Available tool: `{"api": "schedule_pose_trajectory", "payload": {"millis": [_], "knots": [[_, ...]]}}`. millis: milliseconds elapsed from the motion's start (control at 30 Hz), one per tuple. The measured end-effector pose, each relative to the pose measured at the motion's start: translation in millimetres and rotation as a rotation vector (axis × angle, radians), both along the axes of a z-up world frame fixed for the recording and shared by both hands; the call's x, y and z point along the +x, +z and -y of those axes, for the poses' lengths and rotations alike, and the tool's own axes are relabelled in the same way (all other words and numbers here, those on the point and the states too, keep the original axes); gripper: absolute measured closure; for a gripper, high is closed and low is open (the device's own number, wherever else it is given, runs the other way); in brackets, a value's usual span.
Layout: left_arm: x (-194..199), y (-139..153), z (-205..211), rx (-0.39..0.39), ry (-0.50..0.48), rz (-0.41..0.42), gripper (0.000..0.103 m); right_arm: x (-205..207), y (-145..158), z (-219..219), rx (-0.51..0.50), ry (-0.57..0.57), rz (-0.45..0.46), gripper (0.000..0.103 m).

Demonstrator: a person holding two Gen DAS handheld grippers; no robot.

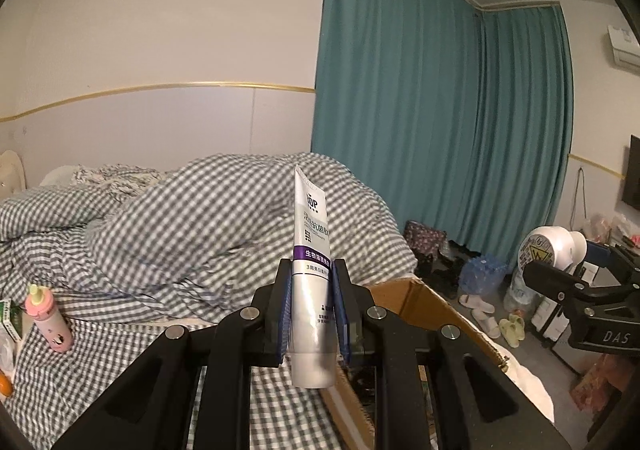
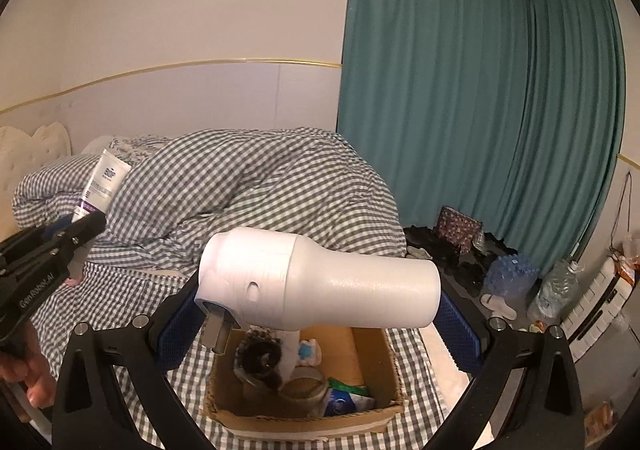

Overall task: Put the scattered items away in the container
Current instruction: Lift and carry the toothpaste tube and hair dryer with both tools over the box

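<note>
Both wrist cameras look forward and slightly downward along their fingers, close over the grey-checked bed [image 1: 200, 234] – sharing the brown cardboard box [image 2: 360, 346] and teal curtain [image 1: 420, 110].

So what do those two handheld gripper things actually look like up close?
Both are matte black plastic frames with angled, cut-out arms joined by round silver bolts. The left gripper and right gripper each carry blue, finely ribbed pads on the inner faces of the fingers. One body shows white lettering, "Gen Robot.AI", another "DAS". No cables show. A bare hand holds one; no sleeve is visible.
</note>
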State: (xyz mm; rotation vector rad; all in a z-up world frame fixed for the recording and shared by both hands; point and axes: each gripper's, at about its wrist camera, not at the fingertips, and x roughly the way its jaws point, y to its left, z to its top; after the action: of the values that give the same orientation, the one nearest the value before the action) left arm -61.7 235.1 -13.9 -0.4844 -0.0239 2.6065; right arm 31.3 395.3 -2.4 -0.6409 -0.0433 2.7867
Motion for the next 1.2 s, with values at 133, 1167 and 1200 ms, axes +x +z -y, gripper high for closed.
{"api": "schedule_pose_trajectory", "payload": {"millis": [133,1167,1200], "knots": [[-1,-5,-17,-0.010,-0.020,0.013,0.084,2,-4,-12,-0.005,-0.013,0.009,0.002],[-65,-65,-123,-0.168,-0.263,0.235,0.084,-34,-66,-85,-0.030,-0.034,0.190,0.002],[-68,-68,-126,-0.177,-0.268,0.246,0.084,-36,-68,-86,-0.028,-0.030,0.197,0.002]]}}
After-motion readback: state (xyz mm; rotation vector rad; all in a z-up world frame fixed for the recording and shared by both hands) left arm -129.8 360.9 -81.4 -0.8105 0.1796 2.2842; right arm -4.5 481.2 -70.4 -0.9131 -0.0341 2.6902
